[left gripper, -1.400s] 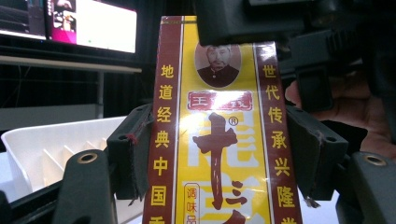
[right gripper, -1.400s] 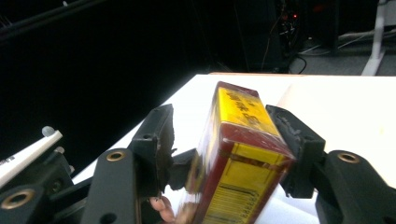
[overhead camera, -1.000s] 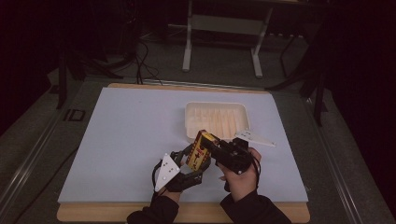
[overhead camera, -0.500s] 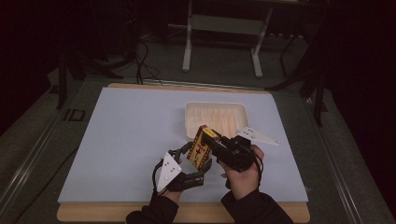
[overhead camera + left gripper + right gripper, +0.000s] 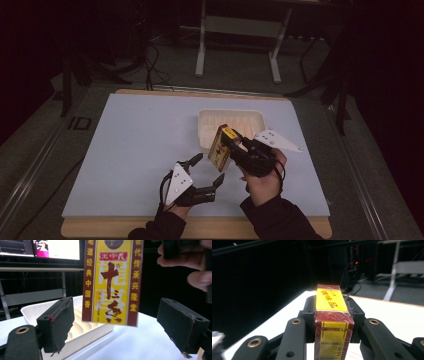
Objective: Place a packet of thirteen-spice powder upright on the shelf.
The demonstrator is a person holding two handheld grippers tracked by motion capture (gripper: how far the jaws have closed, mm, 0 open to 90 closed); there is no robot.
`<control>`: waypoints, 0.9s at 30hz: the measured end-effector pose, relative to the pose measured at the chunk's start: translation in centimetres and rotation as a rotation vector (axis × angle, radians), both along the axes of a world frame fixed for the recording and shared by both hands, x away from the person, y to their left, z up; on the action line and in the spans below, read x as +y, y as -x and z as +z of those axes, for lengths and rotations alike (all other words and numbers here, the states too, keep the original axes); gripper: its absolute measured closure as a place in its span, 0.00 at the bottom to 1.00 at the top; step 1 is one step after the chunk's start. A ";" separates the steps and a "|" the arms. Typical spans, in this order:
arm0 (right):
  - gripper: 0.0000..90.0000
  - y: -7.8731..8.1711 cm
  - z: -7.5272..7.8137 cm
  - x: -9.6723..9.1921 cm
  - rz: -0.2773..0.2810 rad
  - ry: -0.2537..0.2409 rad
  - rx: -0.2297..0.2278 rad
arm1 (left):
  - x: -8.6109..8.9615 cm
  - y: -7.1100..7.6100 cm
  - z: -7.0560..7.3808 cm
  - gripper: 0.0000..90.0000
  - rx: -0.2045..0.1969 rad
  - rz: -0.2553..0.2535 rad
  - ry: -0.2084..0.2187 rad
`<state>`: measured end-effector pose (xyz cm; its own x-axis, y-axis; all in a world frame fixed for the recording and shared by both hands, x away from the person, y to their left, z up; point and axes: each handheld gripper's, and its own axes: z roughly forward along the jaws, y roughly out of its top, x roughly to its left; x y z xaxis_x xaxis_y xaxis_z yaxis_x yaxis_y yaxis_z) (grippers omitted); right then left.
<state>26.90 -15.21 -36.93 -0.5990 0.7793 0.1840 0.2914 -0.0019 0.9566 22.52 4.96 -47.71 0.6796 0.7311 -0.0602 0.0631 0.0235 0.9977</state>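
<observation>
A yellow and dark red carton (image 5: 220, 147) with Chinese print is held up over the table's near middle. My right gripper (image 5: 231, 150) is shut on its end, one black jaw on each side (image 5: 332, 308). In the right gripper view the carton (image 5: 332, 320) sits squarely between them. My left gripper (image 5: 207, 170) lies lower and to the left, open. Its jaws have just been opening, and the carton (image 5: 112, 282) hangs ahead of the pads (image 5: 58, 322) with neither touching it.
A white ribbed tray (image 5: 255, 116) sits on the pale blue mat just beyond the carton; its rim (image 5: 30, 312) shows behind the left pad. Table legs and cables stand on the dark floor past the far edge.
The left gripper's jaws came off the carton and spread apart. The carton stays in the right gripper alone and has shifted slightly toward the tray.
</observation>
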 end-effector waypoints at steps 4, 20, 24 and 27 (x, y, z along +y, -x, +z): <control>0.75 -0.6 -0.1 -0.2 -0.054 0.042 -0.056 | 0.7 0.1 0.6 0.17 0.037 0.009 -0.025; 0.75 -5.5 0.4 -0.2 -0.287 0.153 -0.188 | 3.5 0.8 0.0 0.05 0.159 0.094 -0.114; 0.75 -6.8 0.1 0.0 -0.332 0.176 -0.199 | 3.9 0.8 -0.5 0.04 0.171 0.104 -0.116; 0.75 -7.7 -0.1 0.2 -0.365 0.179 -0.201 | 3.9 0.7 -0.8 0.03 0.179 0.111 -0.117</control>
